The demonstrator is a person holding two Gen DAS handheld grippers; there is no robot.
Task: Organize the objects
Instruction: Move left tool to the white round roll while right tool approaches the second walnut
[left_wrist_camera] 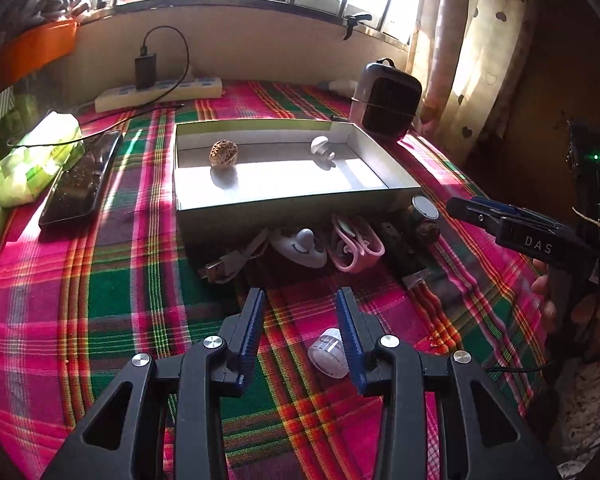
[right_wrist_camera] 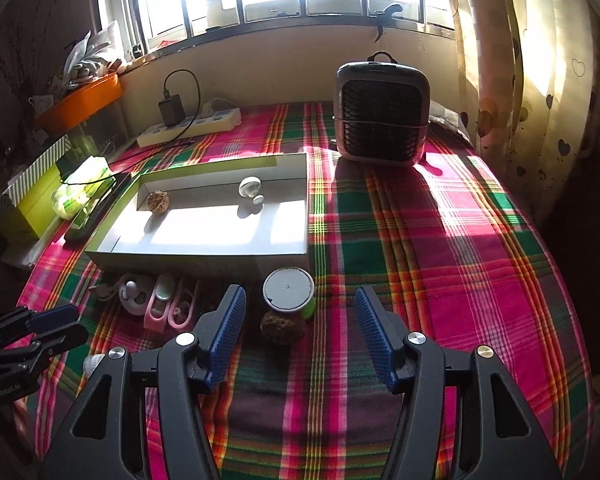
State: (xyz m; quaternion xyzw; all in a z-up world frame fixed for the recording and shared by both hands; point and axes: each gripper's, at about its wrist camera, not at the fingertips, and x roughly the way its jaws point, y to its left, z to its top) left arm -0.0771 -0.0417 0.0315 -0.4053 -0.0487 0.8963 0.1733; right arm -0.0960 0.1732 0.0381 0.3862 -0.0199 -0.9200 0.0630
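Note:
A shallow white cardboard box [left_wrist_camera: 296, 204] sits on the plaid cloth; inside it are a walnut [left_wrist_camera: 223, 153] and a white mushroom-shaped knob [left_wrist_camera: 322, 147]. Along its front wall lie a USB cable [left_wrist_camera: 228, 264], a white smiling gadget [left_wrist_camera: 300, 246], pink clips [left_wrist_camera: 356, 248] and a green cylinder with a white cap [right_wrist_camera: 288, 290]. My left gripper [left_wrist_camera: 300, 294] is open above the cloth, and a small white plug-like piece [left_wrist_camera: 329, 352] lies by its right finger. My right gripper [right_wrist_camera: 300, 290] is open, with a second walnut [right_wrist_camera: 283, 326] on the cloth between its fingers, untouched.
A small dark desk fan [right_wrist_camera: 382, 116] stands behind the box at the right. A power strip [right_wrist_camera: 188, 124] with a charger runs along the back wall. A phone [left_wrist_camera: 80, 184] and a tissue pack [left_wrist_camera: 36, 156] lie left of the box. Curtains hang at the right.

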